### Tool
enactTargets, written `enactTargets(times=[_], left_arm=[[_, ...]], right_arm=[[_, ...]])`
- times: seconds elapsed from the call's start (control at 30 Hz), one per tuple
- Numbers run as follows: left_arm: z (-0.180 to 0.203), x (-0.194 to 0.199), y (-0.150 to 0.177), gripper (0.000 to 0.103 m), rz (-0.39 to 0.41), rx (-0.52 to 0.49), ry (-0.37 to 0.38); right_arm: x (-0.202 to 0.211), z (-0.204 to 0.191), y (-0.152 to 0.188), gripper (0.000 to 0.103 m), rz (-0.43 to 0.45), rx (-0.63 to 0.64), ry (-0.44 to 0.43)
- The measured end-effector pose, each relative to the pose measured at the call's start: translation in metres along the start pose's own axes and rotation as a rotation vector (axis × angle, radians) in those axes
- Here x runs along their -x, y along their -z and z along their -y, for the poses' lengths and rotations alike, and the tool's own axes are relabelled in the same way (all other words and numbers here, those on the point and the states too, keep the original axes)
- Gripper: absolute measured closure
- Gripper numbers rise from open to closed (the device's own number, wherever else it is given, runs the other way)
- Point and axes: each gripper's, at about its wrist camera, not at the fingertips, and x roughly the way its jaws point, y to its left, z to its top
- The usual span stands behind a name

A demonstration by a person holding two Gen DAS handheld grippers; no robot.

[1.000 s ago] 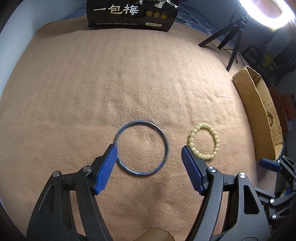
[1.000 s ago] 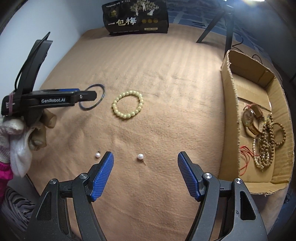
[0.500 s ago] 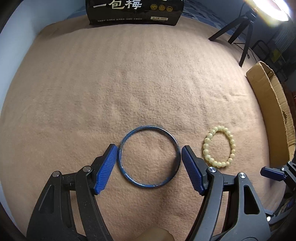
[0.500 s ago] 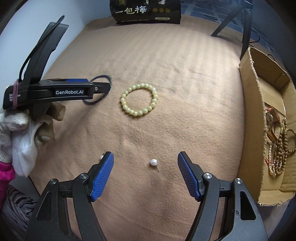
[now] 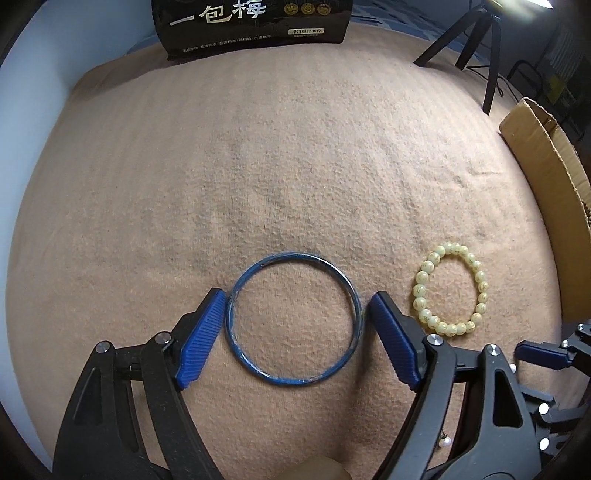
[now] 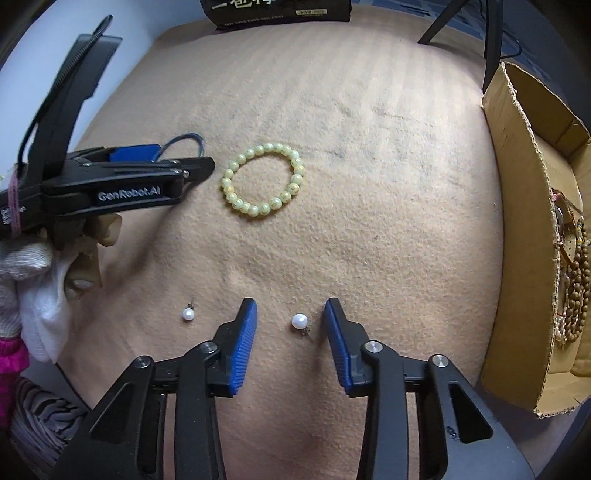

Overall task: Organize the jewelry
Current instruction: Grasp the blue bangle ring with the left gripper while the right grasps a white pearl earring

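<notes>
The blue bangle (image 5: 295, 319) lies flat between my spread left gripper (image 5: 297, 306); my right gripper (image 6: 290, 314), just narrowed, brackets a pearl earring (image 6: 299, 320) untouched.

The black printed packet (image 5: 255, 26) at the cloth's far edge is cropped by the top of both views. The brown cardboard box (image 6: 517, 229) runs off right, its wall hiding much of the wooden bead strands (image 6: 576, 266) inside. The thin blue bangle (image 6: 184, 142) sits mostly behind the left gripper (image 6: 199, 166).
</notes>
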Motion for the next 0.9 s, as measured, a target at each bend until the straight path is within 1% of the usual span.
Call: enactTargets(times=[0.07, 0.13, 0.2, 0.23, 0.3, 0.6, 0.8, 0.9], left_arm=[[0.000, -0.001, 0.000, 0.021, 0.001, -0.004, 0.003], [0.000, -0.001, 0.000, 0.021, 0.004, -0.014, -0.001], [-0.001, 0.001, 0.003, 0.021, 0.009, -0.019, -0.004], [-0.001, 0.002, 0.004, 0.026, 0.012, -0.019, -0.008], [-0.002, 0.003, 0.003, 0.029, 0.015, -0.015, -0.006], [-0.012, 0.013, 0.007, 0.030, 0.024, 0.002, -0.003], [-0.018, 0.035, 0.004, 0.030, 0.067, 0.029, 0.005], [-0.016, 0.046, 0.000, 0.030, 0.094, 0.033, 0.000]], right_arm=[[-0.005, -0.001, 0.003, 0.080, -0.002, -0.002, 0.014], [-0.007, 0.000, 0.006, 0.089, -0.003, 0.003, 0.022], [-0.008, 0.000, 0.008, 0.094, 0.000, 0.008, 0.024], [-0.008, 0.000, 0.010, 0.096, 0.003, 0.010, 0.024], [-0.008, 0.000, 0.011, 0.096, 0.009, 0.014, 0.026], [0.007, -0.004, 0.008, 0.096, 0.056, 0.016, 0.030], [0.028, 0.002, 0.005, 0.096, 0.103, 0.010, 0.030], [0.047, 0.003, 0.014, 0.096, 0.138, 0.002, 0.029]])
